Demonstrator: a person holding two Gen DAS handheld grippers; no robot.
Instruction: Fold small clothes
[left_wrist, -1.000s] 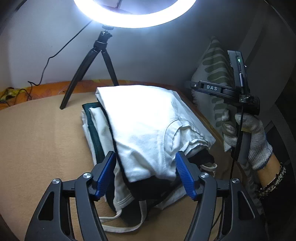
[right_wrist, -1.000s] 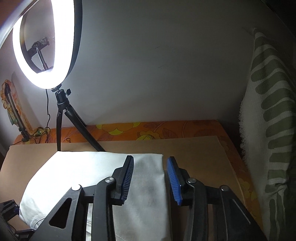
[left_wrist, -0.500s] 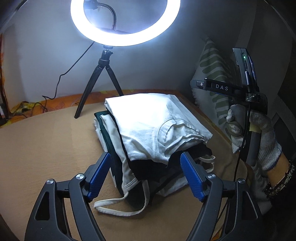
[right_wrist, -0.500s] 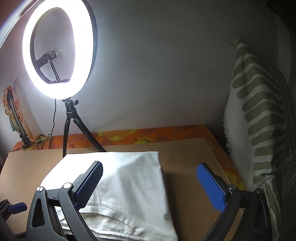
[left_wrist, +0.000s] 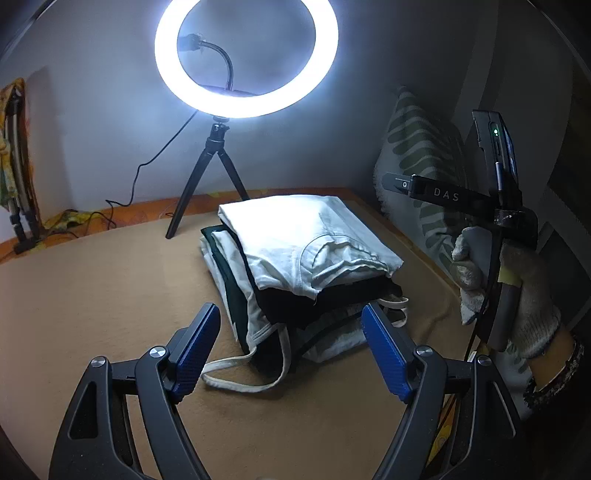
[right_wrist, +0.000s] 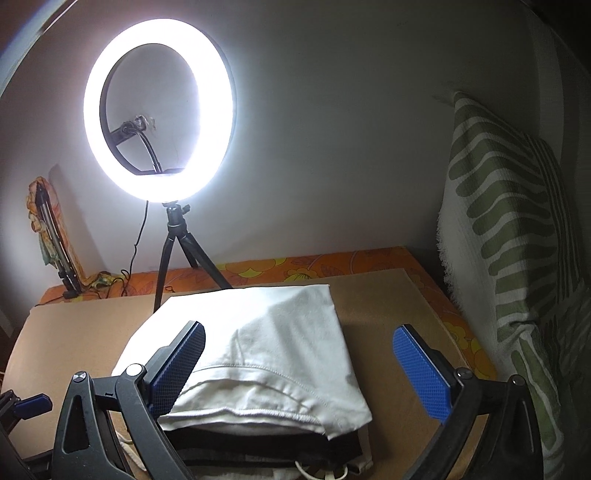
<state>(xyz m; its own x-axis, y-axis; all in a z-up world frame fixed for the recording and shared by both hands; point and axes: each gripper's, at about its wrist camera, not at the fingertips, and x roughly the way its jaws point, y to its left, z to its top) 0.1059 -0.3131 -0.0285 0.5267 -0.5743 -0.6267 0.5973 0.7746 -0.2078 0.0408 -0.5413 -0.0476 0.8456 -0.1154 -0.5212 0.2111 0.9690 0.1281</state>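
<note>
A pile of folded small clothes lies on the tan mat (left_wrist: 92, 295). A white garment (left_wrist: 306, 236) (right_wrist: 280, 332) is on top, a black one (left_wrist: 295, 306) lies under it, and a white strap (left_wrist: 236, 384) trails out at the front. My left gripper (left_wrist: 290, 314) is open just short of the pile's near edge, with nothing pressed between its blue pads. My right gripper (right_wrist: 299, 330) is open wide above the pile's right side and holds nothing. A gloved hand (left_wrist: 517, 295) holds that right gripper to the right of the pile.
A lit ring light (left_wrist: 245, 59) (right_wrist: 159, 122) on a black tripod (left_wrist: 218, 177) stands behind the pile, with its cable running left. A green-striped pillow (right_wrist: 509, 240) leans at the right. An orange floral sheet (right_wrist: 332, 262) edges the mat along the wall.
Both grippers have drawn back and up from the pile. The right jaws went from narrow over the white garment to wide open. The left jaws spread a little wider.
</note>
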